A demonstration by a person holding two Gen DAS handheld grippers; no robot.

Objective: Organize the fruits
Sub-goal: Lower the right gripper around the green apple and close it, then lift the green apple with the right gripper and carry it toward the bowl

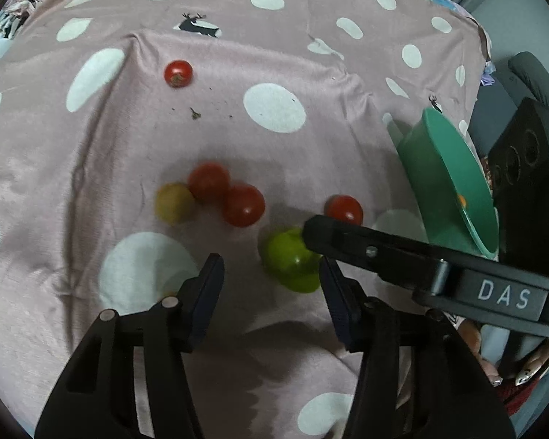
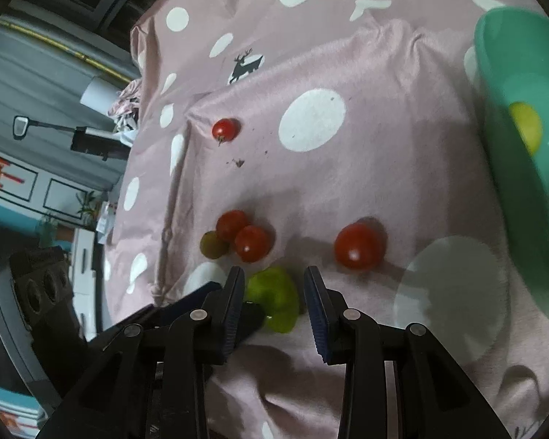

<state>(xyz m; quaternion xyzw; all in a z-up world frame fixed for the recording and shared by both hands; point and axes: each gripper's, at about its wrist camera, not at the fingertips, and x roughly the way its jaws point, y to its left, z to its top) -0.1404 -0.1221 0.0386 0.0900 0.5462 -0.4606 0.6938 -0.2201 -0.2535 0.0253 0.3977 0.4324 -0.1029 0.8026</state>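
Count on the pink spotted cloth (image 1: 238, 55): 4 red tomatoes, 1 yellowish-olive tomato (image 1: 174, 203), 1 green fruit (image 1: 292, 261), 1 green bowl (image 1: 446, 179).

Reds: a far one w/ stem (image 1: 178, 73), a touching pair (image 1: 225, 194) beside the yellowish one, and a single (image 1: 344, 210) nearer the bowl.

Left gripper (image 1: 271, 281): jaws apart, nothing pressed; the green fruit sits just beside its right finger. Right gripper (image 2: 274, 285): jaws apart w/ the green fruit between them, pads not clearly pressing on it.

Only the right-wrist view shows inside the bowl: a yellow-green fruit (image 2: 527, 128) and something orange at the frame edge. Only the left-wrist view shows the "DAS" label (image 1: 503, 294) on the right gripper's finger and a hand w/ painted nails (image 1: 523, 369).

Green fruit: glossy, lime, lumpy, bigger than the tomatoes.
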